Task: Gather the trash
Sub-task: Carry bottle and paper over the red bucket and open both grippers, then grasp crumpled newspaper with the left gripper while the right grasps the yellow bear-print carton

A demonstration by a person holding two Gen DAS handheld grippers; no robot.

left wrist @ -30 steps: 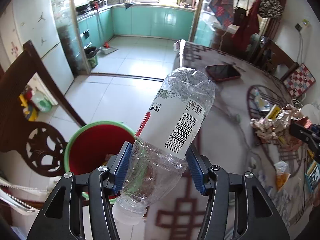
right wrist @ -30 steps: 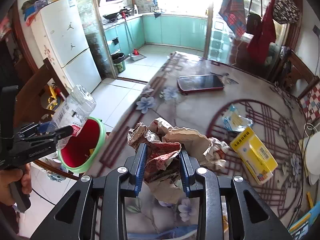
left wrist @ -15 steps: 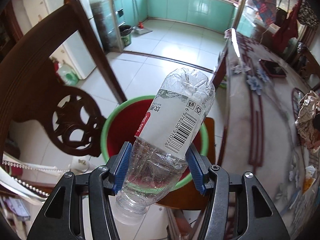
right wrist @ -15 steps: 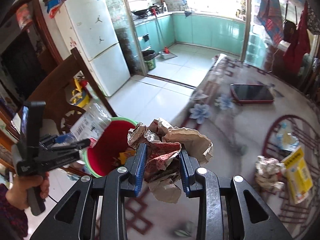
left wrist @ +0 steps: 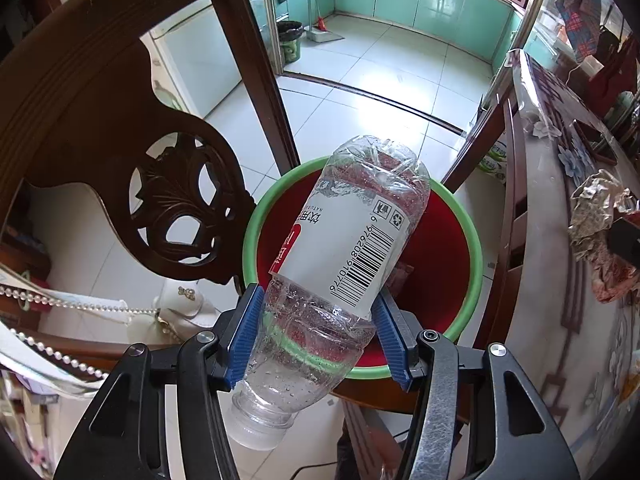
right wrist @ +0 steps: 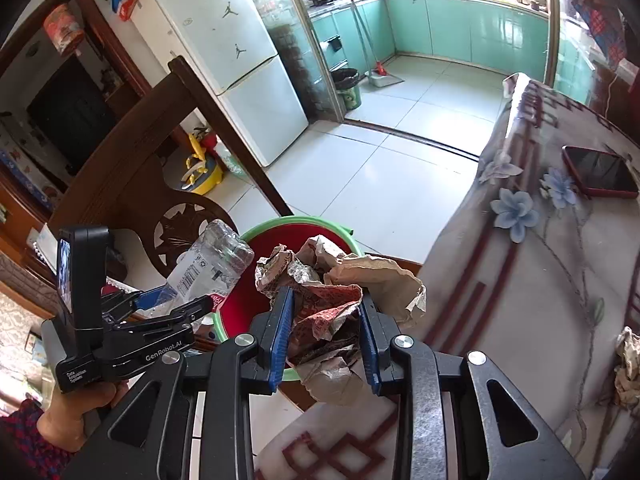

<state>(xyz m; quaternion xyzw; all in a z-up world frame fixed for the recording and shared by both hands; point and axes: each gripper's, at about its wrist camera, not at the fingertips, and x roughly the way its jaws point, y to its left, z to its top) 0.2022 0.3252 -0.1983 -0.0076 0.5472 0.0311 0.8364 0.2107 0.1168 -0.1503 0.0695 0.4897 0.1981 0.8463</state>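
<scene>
Bright window daylight, fisheye-warped edges

Crumpled clear bottle (left wrist: pixel 352 264) (cap down, tilted) hangs over the red, green-rimmed bin (left wrist: pixel 452 256) — so does the brown paper wad (right wrist: pixel 340 292).

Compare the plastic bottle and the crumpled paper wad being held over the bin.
The plastic bottle is clear, smooth and labelled; the paper wad is opaque brown and crumpled. The bottle is long, tilted cap toward the camera; the wad is a shapeless lump. Both are clamped in a hand-held gripper near the red bin with a green rim.
</scene>
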